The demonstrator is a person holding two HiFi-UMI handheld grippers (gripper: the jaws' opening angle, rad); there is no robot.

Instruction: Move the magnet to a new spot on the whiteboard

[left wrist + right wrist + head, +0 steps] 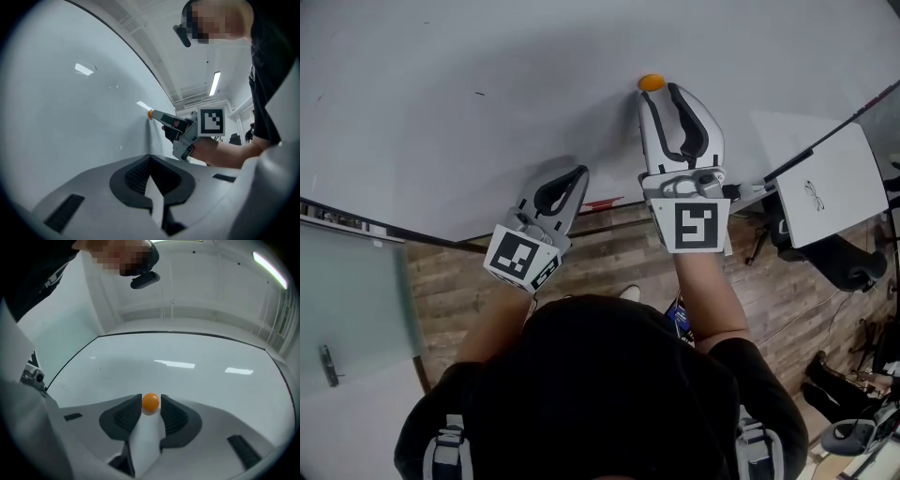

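A small orange ball magnet [652,82] sticks to the whiteboard [487,94]. My right gripper [660,91] is at the board with its tips on either side of the magnet. In the right gripper view the magnet [150,401] sits between the dark pads [129,414] with thin gaps, so the right gripper [151,402] is open. My left gripper [578,174] hangs lower left, by the board's bottom edge, shut and empty. The left gripper view shows its own shut tips [150,158], with the magnet [150,114] and the right gripper beyond them.
The board's lower edge [441,242] runs across just below both grippers, with a red object [600,203] on it. A white panel [830,183] and a black chair [839,262] stand at the right, over wooden floor. A glass door [347,300] is at the left.
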